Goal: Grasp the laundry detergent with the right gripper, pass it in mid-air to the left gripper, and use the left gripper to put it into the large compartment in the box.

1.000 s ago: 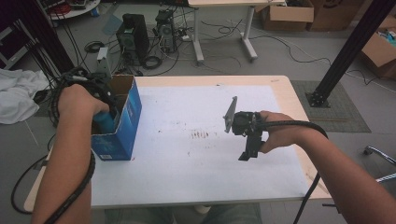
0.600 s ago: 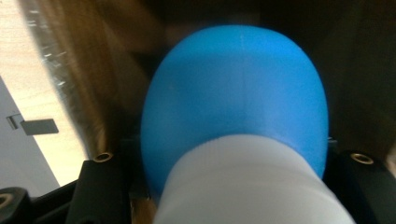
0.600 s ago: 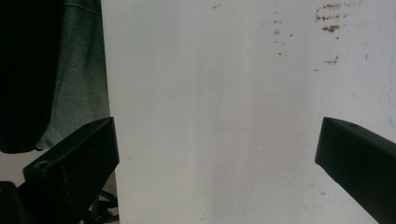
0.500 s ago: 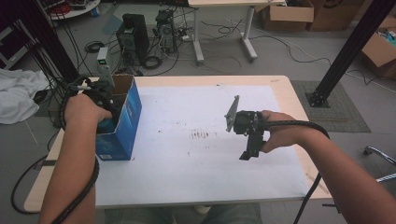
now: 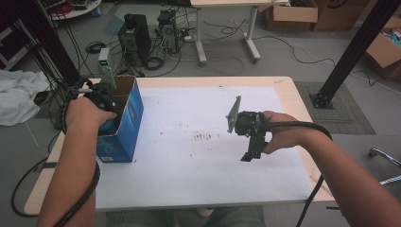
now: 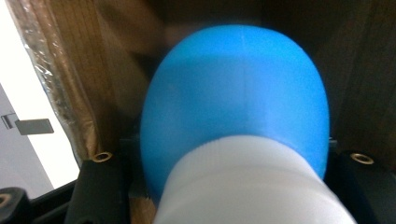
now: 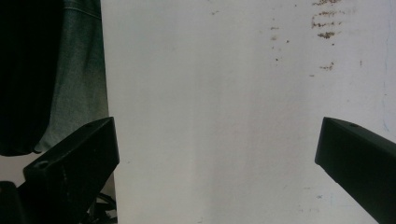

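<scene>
Left tongs (image 6: pixel 233 186) reach down inside the blue carton (image 5: pixel 124 127), clamped on a blue-and-white rounded object (image 6: pixel 233 121) between their jaws. Right tongs (image 5: pixel 250 153) stand apart, idle over the white tabletop (image 5: pixel 189 165). Recommended: lift straight up, clearing the carton walls either side.

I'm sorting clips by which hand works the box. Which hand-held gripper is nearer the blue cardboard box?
Left. The left hand-held gripper reaches down inside the blue cardboard box, closed on a blue and white object. The right hand-held gripper hangs open over the white table sheet, well apart.
</scene>
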A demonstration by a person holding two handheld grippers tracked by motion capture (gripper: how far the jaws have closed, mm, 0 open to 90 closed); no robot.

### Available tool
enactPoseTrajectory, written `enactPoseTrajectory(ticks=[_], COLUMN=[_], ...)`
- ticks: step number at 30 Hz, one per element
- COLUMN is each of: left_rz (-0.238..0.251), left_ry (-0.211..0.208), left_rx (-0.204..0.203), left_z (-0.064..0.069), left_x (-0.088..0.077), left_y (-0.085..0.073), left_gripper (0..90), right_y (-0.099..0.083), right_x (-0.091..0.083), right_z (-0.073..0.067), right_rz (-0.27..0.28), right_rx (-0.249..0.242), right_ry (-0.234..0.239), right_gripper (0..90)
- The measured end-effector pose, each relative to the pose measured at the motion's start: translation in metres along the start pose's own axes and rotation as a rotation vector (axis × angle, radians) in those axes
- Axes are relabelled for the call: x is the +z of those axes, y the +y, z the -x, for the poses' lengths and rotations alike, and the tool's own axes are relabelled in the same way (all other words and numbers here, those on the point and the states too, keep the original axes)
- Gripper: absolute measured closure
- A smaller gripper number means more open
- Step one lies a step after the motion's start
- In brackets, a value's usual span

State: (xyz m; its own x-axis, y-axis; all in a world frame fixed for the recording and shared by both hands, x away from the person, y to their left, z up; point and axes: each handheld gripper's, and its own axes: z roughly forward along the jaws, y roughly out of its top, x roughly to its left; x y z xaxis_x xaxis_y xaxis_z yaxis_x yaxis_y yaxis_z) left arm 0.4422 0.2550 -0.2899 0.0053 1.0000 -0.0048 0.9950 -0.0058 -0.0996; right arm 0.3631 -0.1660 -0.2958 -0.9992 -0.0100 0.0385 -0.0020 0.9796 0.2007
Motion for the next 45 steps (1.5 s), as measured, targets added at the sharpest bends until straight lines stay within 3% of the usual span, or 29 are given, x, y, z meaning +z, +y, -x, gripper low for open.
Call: enactPoseTrajectory(ticks=[10,27,45], left_rz=[0.022,0.050,0.105], left_ry=[-0.024,0.002,0.044], left_rx=[-0.003,-0.005,0.037], left_z=[0.000,0.006,0.012], left_x=[-0.003,-0.019,-0.070], left_y=[-0.002,-0.007,-0.015], left_gripper=[33.0,27.8,19.0], right_y=[-0.001,0.000,0.004], right_x=[0.000,-0.001,-0.002], right_z=[-0.002,-0.004,-0.004], right_rz=[0.002,0.005,0.001], right_rx=[0.000,-0.005,-0.014], right_ry=[-0.001,-0.002,-0.004], right_gripper=[0.0,0.0,0.0])
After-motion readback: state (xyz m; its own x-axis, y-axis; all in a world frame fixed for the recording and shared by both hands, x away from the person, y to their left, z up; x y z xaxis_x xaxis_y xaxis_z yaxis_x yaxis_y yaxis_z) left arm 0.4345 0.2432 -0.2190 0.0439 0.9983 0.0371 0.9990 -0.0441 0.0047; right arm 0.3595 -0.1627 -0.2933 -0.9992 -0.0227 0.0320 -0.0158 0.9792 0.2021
